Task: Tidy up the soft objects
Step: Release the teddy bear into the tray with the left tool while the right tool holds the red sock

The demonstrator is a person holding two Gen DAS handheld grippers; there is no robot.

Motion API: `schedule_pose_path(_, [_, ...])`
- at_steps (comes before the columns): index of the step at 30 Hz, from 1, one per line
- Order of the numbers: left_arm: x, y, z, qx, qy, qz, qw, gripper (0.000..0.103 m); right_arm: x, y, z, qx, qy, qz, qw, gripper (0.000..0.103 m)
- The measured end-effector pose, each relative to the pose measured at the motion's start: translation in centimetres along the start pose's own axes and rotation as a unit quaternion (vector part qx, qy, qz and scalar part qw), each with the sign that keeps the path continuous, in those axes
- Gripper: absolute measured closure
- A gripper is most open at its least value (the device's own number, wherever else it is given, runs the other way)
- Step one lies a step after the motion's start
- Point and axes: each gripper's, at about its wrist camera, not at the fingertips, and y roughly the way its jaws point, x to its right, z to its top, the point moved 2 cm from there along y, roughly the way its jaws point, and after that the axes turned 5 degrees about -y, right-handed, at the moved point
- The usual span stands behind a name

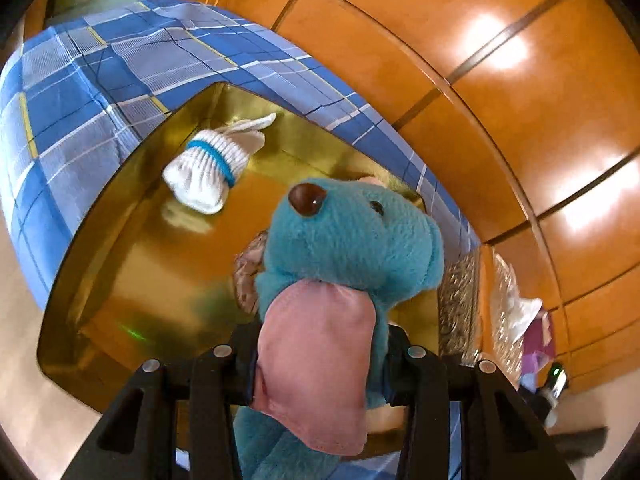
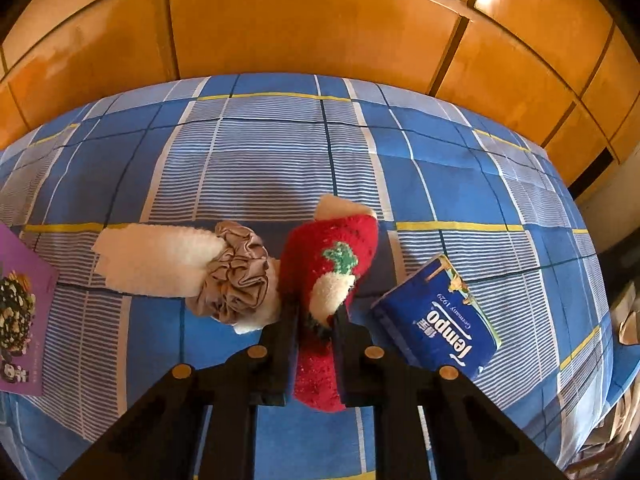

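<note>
In the left wrist view my left gripper [image 1: 320, 360] is shut on a teal plush toy [image 1: 352, 240] with a pink tongue, held over a shiny gold box [image 1: 120, 280]. A rolled white sock with a blue band [image 1: 212, 168] lies in the box's far corner. A brownish scrunchie [image 1: 246, 276] shows behind the plush. In the right wrist view my right gripper [image 2: 316, 316] is shut on a red fuzzy sock [image 2: 328, 264] with a green and white pattern, just above the bed. A beige scrunchie [image 2: 236, 276] and a white cloth [image 2: 156, 260] lie to its left.
A blue plaid bedsheet [image 2: 280, 152] covers the bed. A blue Tempo tissue pack [image 2: 440, 316] lies right of the red sock. A purple card [image 2: 20, 312] lies at the left edge. Orange wooden panels [image 2: 300, 20] stand behind the bed.
</note>
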Motion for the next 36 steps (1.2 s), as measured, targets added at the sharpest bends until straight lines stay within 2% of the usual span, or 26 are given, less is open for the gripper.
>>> schedule_pose_path(3, [0.8, 0.8, 1.8, -0.002, -0.016, -0.016, 0.9997, 0.059, -0.6, -0.2, -0.2, 0.006, -0.015, -0.01, 1.0, 0.089])
schedule_pose_path(4, [1.1, 1.0, 2.7, 0.005, -0.014, -0.01, 0.9998, 0.059, -0.7, -0.2, -0.3, 0.008, -0.018, -0.012, 1.0, 0.089])
schedule_pose_path(7, [1.8, 2.3, 4.7, 0.007, 0.006, 0.018, 0.9998, 0.056, -0.8, -0.3, -0.4, 0.013, -0.023, -0.015, 1.0, 0.089])
schedule_pose_path(9, [2.0, 3.4, 6.0, 0.011, 0.025, 0.056, 0.9981, 0.055, -1.0, -0.4, -0.3, 0.015, -0.027, -0.019, 0.999, 0.089])
schedule_pose_path(14, [1.8, 6.0, 8.6, 0.003, 0.041, 0.084, 0.9956, 0.055, -1.4, -0.4, -0.4, 0.019, -0.04, -0.03, 0.999, 0.089])
schedule_pose_path(16, [1.5, 7.1, 9.0, -0.005, 0.052, 0.107, 0.9929, 0.049, -1.5, -0.4, -0.4, 0.02, -0.045, -0.033, 0.998, 0.088])
schedule_pose_path(18, [1.1, 7.8, 8.8, -0.01, 0.057, 0.128, 0.99, 0.04, -1.6, -0.3, -0.4, 0.021, -0.05, -0.037, 0.998, 0.088])
schedule_pose_path(20, [0.9, 7.9, 8.4, 0.001, 0.061, 0.14, 0.9883, 0.016, -1.7, -0.3, -0.4, 0.022, -0.053, -0.039, 0.998, 0.088])
schedule_pose_path(23, [1.2, 7.0, 7.2, 0.012, 0.084, 0.144, 0.9859, 0.016, -1.8, -0.3, -0.4, 0.023, -0.056, -0.041, 0.997, 0.088])
schedule_pose_path(28, [2.6, 3.4, 4.5, 0.067, 0.143, 0.155, 0.9753, 0.016, -2.1, -0.4, -0.4, 0.026, -0.065, -0.049, 0.996, 0.089])
schedule_pose_path(33, [4.0, -0.2, 1.2, 0.109, 0.182, 0.144, 0.9664, 0.015, -2.1, -0.4, -0.5, 0.026, -0.066, -0.052, 0.996, 0.089])
schedule_pose_path(36, [5.0, -2.0, -0.6, 0.132, 0.206, 0.139, 0.9596, 0.009, -2.3, -0.4, -0.5, 0.026, -0.068, -0.056, 0.996, 0.089])
